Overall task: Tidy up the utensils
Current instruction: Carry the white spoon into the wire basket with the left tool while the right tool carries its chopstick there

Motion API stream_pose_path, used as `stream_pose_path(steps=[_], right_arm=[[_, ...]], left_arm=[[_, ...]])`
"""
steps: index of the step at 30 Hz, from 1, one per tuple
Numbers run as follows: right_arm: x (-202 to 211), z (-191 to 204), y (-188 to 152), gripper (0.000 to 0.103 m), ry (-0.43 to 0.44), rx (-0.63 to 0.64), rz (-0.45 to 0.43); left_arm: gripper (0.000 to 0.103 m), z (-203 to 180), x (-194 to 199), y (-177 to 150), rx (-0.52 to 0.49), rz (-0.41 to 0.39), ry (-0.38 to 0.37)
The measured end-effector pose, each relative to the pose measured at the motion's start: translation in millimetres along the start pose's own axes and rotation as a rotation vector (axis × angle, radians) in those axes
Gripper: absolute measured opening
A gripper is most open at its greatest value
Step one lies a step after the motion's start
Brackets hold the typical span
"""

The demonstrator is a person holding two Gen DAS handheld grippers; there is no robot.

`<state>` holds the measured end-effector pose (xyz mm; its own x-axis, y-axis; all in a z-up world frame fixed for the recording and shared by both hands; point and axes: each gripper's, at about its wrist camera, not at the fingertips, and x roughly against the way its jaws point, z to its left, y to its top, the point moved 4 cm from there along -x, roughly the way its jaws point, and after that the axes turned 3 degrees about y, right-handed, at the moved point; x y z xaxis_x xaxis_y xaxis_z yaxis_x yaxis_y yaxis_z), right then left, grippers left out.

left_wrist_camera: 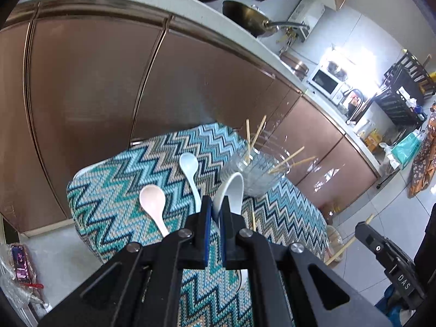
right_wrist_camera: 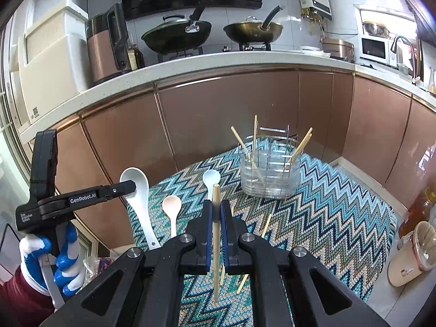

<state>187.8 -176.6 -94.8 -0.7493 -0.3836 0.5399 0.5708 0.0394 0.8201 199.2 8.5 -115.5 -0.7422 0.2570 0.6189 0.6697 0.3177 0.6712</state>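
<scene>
My left gripper (left_wrist_camera: 215, 204) is shut on a large white spoon (left_wrist_camera: 231, 188), held up above the zigzag cloth (left_wrist_camera: 114, 190). The right wrist view shows that same left gripper (right_wrist_camera: 130, 185) at the left, with the white spoon (right_wrist_camera: 139, 207) hanging from it handle down. My right gripper (right_wrist_camera: 216, 207) is shut on one wooden chopstick (right_wrist_camera: 216, 245), which stands nearly upright between the pads. A pink spoon (right_wrist_camera: 171, 207) and a light blue spoon (right_wrist_camera: 211, 178) lie on the cloth. Beyond them stands a clear utensil holder (right_wrist_camera: 269, 174) with several chopsticks leaning in it.
Loose chopsticks (right_wrist_camera: 265, 226) lie on the cloth-covered table (right_wrist_camera: 340, 204) near my right gripper. Copper cabinet doors (right_wrist_camera: 218, 114) run behind the table under a white counter with two woks (right_wrist_camera: 177, 35). A lined bin (right_wrist_camera: 414, 250) stands on the floor at the right.
</scene>
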Motion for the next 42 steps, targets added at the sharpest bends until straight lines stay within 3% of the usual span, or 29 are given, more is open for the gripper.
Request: stream_pose_path(steps=[17, 27, 34, 42], right_arm=[[10.7, -22.6, 72.6, 0.006, 0.021, 0.006, -0.145], [7.4, -40.4, 130.6, 0.006, 0.032, 0.033, -0.266], [-25.9, -68.9, 154.3, 0.006, -0.031, 0.059, -0.307], [-87.9, -115.1, 150.9, 0.006, -0.069, 0.035, -0.306]], left_arm=[[0.005, -19.7, -15.8, 58.0, 0.049, -0.065, -0.094], [0.005, -56.4, -20.6, 120.3, 0.009, -0.181, -0.151], [0.005, -99.6, -58.7, 145.1, -0.094, -0.289, -0.089], [0.005, -128.9, -143.3, 135.0, -0.188, -0.293, -0.004]])
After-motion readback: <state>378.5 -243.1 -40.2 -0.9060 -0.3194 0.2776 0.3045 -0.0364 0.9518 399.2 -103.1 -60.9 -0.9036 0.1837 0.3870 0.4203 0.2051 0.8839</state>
